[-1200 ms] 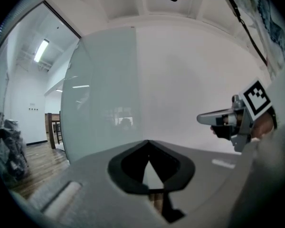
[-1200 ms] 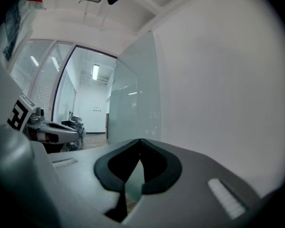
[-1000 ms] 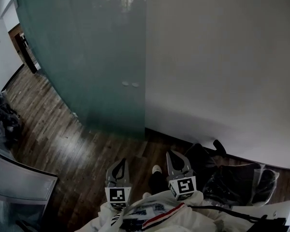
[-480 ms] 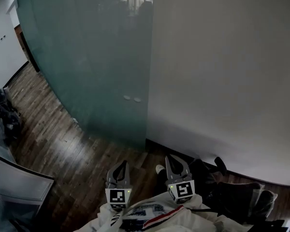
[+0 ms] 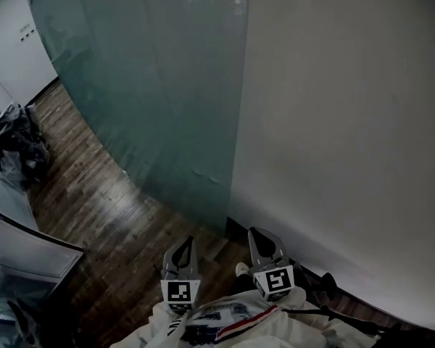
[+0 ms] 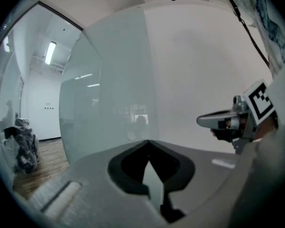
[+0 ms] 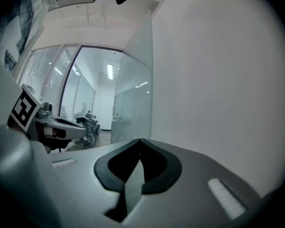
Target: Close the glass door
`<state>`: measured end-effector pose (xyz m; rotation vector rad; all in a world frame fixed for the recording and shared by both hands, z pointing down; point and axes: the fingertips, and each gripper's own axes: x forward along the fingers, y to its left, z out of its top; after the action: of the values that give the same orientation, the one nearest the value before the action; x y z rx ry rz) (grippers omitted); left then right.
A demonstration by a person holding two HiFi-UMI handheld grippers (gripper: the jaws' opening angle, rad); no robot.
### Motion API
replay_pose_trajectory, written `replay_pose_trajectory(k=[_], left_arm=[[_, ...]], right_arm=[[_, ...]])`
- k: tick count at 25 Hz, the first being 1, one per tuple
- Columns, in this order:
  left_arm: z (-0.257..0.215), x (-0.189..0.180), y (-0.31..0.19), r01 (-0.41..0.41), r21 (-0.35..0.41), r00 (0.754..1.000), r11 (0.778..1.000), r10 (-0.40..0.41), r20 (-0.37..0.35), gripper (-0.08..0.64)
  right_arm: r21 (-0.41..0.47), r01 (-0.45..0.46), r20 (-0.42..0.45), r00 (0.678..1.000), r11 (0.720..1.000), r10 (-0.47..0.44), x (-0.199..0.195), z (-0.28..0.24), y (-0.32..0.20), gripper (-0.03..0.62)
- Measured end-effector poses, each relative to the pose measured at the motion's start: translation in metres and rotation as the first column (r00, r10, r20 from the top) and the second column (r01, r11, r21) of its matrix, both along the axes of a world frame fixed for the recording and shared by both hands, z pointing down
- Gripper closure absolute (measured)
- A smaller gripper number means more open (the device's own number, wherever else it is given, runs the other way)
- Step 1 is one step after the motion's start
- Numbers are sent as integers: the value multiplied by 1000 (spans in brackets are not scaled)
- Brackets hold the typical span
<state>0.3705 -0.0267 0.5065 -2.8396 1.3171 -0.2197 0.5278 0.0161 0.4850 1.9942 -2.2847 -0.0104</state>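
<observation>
The frosted green glass door (image 5: 167, 85) stands ahead and to the left, and its right edge meets the white wall (image 5: 348, 122). Two small round fittings (image 5: 209, 175) sit low on the glass. Both grippers are held low in front of the person, short of the door and touching nothing. My left gripper (image 5: 180, 251) is shut and empty; in its own view the tips (image 6: 148, 141) meet in front of the glass door (image 6: 109, 103). My right gripper (image 5: 264, 243) is shut and empty too, its tips (image 7: 140, 140) pointing at the door's edge (image 7: 149, 80).
A dark wooden floor (image 5: 109, 209) runs along the foot of the glass. A pile of dark bags (image 5: 14, 143) lies at the far left. A grey glazed partition (image 5: 22, 256) stands at lower left. Something dark (image 5: 326, 285) lies by the wall at lower right.
The person has come closer to the wall and the door's edge. The black bags at lower right have slid almost out of the head view. Both grippers stay shut.
</observation>
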Motion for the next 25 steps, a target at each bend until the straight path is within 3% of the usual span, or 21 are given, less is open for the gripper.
replay_pose_trajectory(k=[7, 14, 21, 25], left_arm=[[0, 26, -23, 146, 2, 989, 989, -146, 12, 558], [14, 28, -41, 319, -48, 948, 947, -319, 6, 558], [33, 3, -56, 374, -69, 928, 925, -372, 37, 558], [30, 6, -66, 340, -62, 940, 938, -339, 29, 558]], right_arm=[[20, 173, 38, 984, 985, -173, 26, -6, -47, 584], [-7, 370, 67, 927, 929, -368, 22, 5, -89, 584], [-32, 417, 98, 906, 909, -412, 1, 32, -112, 585], [-30, 397, 135, 911, 917, -390, 5, 32, -118, 584]])
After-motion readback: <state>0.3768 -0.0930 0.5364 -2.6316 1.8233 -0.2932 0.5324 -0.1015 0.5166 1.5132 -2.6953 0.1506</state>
